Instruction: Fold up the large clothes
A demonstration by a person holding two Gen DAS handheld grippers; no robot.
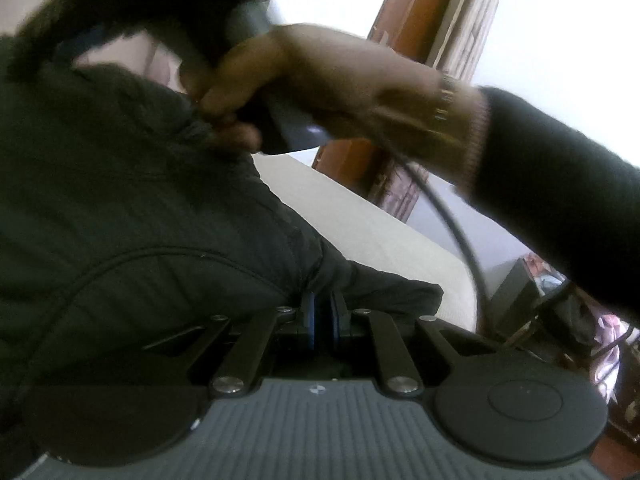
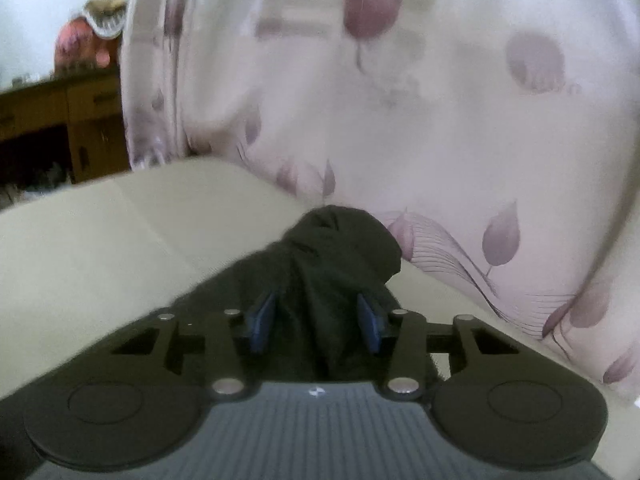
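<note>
1. The dark garment (image 1: 132, 208) lies heaped on a cream bed (image 1: 360, 216); it fills the left of the left wrist view, and much of it runs out of the picture.
2. The left gripper (image 1: 323, 318) has its blue-padded fingers (image 1: 310, 316) nearly together, pinching a fold of that garment at its edge.
3. A hand (image 1: 304, 92) in a dark sleeve (image 1: 560, 176) grips a blurred handle above the cloth; a cable (image 1: 452, 224) trails from it. What lies beyond the hand is too smeared to make out.
4. In the right wrist view the right gripper (image 2: 316, 318) straddles a bunched ridge of dark cloth; its fingers (image 2: 262, 318) stand apart, and I cannot tell whether the pads press on it.
5. Behind hangs a pale curtain (image 2: 440, 100) with mauve leaf prints, and a wooden cabinet (image 2: 60, 120) shows dimly at far left.
</note>
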